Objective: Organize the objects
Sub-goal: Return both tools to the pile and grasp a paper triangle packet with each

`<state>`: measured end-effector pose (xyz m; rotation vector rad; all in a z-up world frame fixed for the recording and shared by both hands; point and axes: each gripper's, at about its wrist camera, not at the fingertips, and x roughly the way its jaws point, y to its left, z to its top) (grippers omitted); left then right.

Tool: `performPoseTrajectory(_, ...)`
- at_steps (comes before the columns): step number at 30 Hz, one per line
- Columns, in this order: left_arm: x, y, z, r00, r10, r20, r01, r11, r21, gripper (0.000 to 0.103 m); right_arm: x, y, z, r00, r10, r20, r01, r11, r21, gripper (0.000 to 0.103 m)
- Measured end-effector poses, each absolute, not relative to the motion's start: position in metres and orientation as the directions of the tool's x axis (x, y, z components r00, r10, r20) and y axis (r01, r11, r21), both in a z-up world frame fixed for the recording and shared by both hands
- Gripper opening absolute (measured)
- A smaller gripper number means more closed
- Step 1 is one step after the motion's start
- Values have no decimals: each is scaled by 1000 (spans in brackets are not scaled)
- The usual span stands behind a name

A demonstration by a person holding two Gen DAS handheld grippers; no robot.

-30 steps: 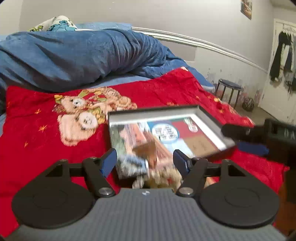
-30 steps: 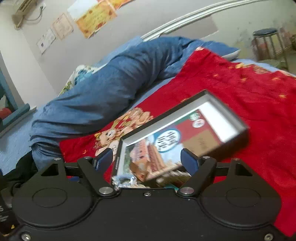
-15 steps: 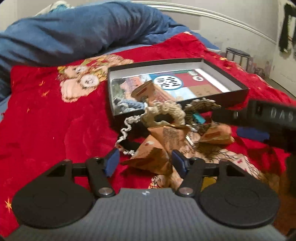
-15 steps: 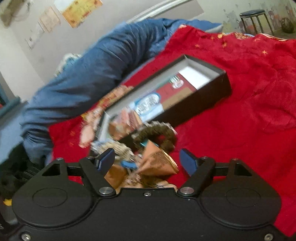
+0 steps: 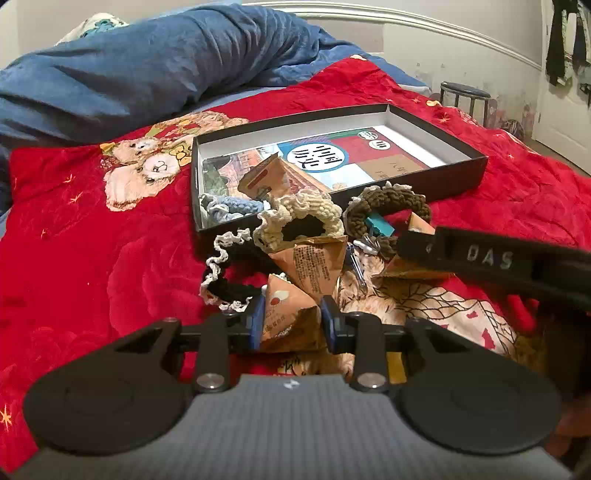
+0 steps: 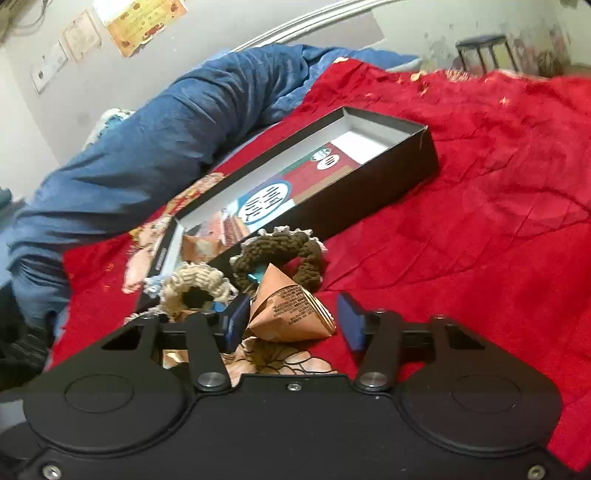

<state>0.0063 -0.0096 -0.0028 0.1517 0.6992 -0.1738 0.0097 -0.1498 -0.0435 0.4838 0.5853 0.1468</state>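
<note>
**Left wrist view: two paper packets, one shallow box**

Left wrist view shows a black box (image 5: 436, 181) lying open on the red blanket (image 5: 92, 258) of the bed. Inside it sit a picture card (image 5: 332, 155), a brown pyramid packet (image 5: 267, 177) and a blue knitted ring (image 5: 236, 205), both at the box's 7 o'clock corner.

Just outside the box, at its 6 o'clock side, lies a pile: a cream knitted ring (image 5: 299, 218), a dark brown knitted ring (image 5: 388, 205), a black ring with white lace (image 5: 229, 284) and more brown packets.

The left hand-held gripper (image 5: 291, 325) is closing, and its blue pads (image 5: 257, 325) press both sides of a small packet (image 5: 286, 314) at the near edge of the pile.

Right wrist view shows the right hand-held gripper (image 6: 291, 317) closing too. A packet with printed words (image 6: 291, 314) sits between its jaws. The left pad touches it, but the right pad (image 6: 351, 321) stands apart, so it is not squeezed yet.

Only the right wrist view shows papers on the wall (image 6: 144, 22) at 11 o'clock. Only the left wrist view shows the black lace ring and dark clothes hanging (image 5: 565, 37) at 1 o'clock. A stool (image 5: 465, 92) shows in both.
</note>
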Motion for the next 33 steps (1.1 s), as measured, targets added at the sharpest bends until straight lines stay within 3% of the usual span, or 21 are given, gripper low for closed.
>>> performPoseTrajectory(11,8,-7,-1,755,-93,-648,180,981,69,36,4,-123,-43,844,153,-514,17,951,310,44)
performPoseTrajectory(20,1,12,11,804,-2,-595,51,996,66,35,-4,-134,-42,839,164,-519,48,928,371,40)
performPoseTrajectory(33,-1,6,11,811,-35,-584,88,994,64,35,-12,-138,-43,851,149,-504,90,904,418,38)
